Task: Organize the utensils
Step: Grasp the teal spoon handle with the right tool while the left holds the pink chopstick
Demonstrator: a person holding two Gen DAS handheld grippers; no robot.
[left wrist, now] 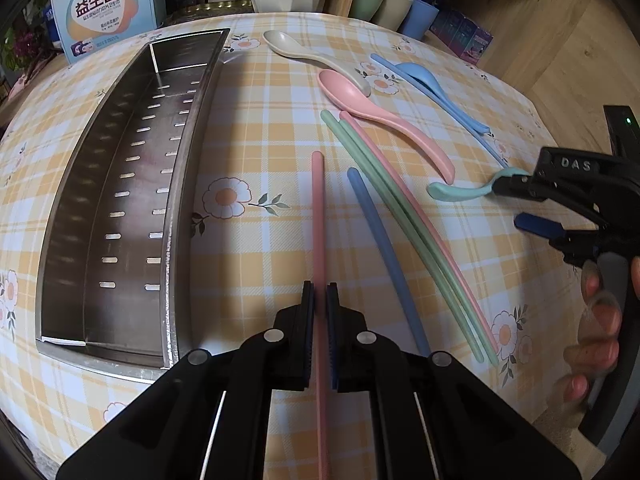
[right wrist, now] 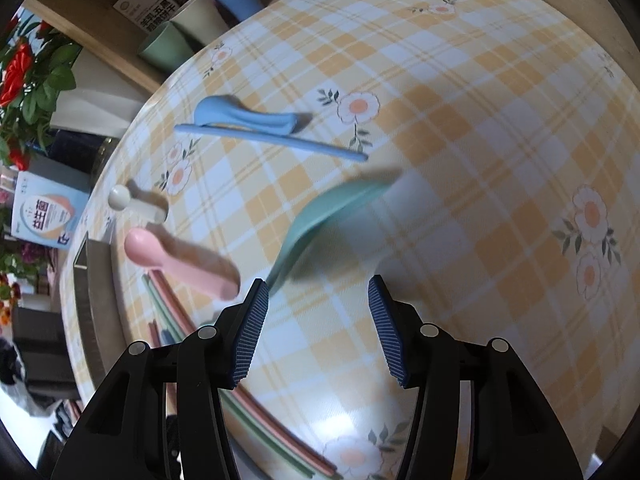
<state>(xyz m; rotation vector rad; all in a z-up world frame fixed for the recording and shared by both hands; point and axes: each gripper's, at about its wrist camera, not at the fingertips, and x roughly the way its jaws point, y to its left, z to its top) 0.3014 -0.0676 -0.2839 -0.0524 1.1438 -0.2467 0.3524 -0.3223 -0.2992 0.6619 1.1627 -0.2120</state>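
My left gripper [left wrist: 320,296] is shut on a pink chopstick [left wrist: 318,220] that runs forward over the checked tablecloth, just right of the long steel tray [left wrist: 176,216]. Cream [left wrist: 304,52], pink [left wrist: 380,116], blue [left wrist: 432,84] and teal [left wrist: 460,192] spoons lie to the right. With them lie green chopsticks [left wrist: 400,220], another pink one, a dark blue one [left wrist: 384,256] and a light blue one [right wrist: 272,140]. My right gripper [right wrist: 318,284] is open. The blurred teal spoon [right wrist: 332,212] has its handle end at the left fingertip [right wrist: 256,300], not between the pads.
Green, cream and blue cups [left wrist: 392,6] and printed boxes [left wrist: 104,8] line the table's back edge. Red flowers [right wrist: 24,76] stand beyond the cups. A person's hand [left wrist: 600,312] grips the right tool. The tablecloth [right wrist: 480,120] is bare on the right.
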